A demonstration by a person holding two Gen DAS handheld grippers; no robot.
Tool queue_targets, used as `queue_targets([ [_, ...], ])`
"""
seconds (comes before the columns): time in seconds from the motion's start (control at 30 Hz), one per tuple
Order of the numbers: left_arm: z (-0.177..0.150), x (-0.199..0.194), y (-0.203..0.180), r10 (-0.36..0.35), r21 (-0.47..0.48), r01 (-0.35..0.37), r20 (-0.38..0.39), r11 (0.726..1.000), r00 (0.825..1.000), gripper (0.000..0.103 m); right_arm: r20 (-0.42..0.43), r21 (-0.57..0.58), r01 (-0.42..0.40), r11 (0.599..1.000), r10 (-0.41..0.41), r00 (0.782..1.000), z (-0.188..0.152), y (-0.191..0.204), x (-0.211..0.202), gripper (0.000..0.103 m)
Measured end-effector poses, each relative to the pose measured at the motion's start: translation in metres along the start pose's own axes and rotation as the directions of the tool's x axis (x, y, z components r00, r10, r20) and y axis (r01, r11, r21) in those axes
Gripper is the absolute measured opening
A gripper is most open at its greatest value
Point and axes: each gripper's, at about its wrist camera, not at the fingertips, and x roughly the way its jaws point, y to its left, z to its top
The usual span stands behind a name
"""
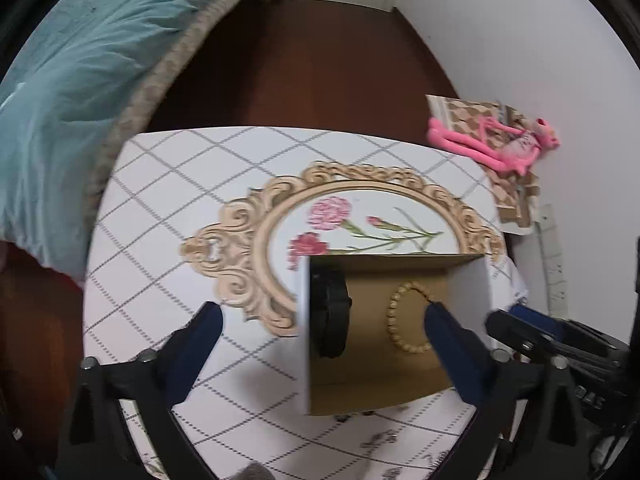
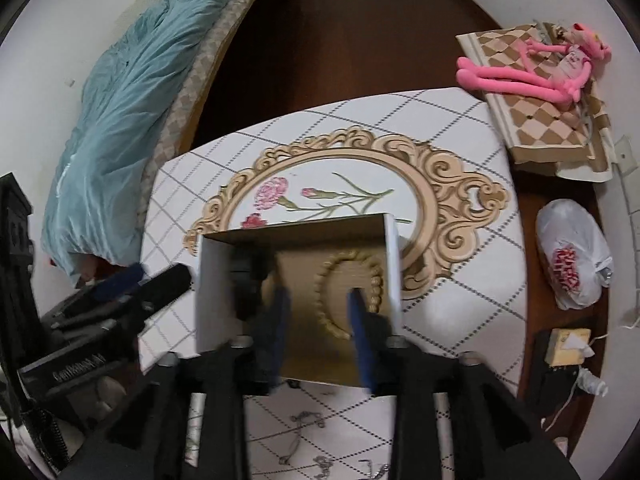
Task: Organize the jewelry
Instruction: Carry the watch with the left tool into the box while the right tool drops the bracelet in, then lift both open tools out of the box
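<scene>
An open cardboard box with white walls stands on the patterned table; it also shows in the right wrist view. Inside lie a beaded tan bracelet and a black band or watch. My left gripper is open and empty, its fingers straddling the box's left wall. My right gripper is open, its blue fingers over the box's near part above the bracelet, blurred. Thin silver chains lie on the table in front of the box.
A bed with a teal blanket lies to the left. A pink plush toy rests on a checkered board at right. A white plastic bag and a small box sit on the brown floor right of the table.
</scene>
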Motion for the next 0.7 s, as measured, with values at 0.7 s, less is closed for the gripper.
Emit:
queue_targets([
  [0.7, -0.052, -0.012, 0.007, 0.193, 0.017, -0.196, 0.11, 0.98, 0.975, 0.103, 0.113, -0.08, 0.325, 0.942, -0.315, 0.942, -0.051, 0.012, 0.002, 0.096],
])
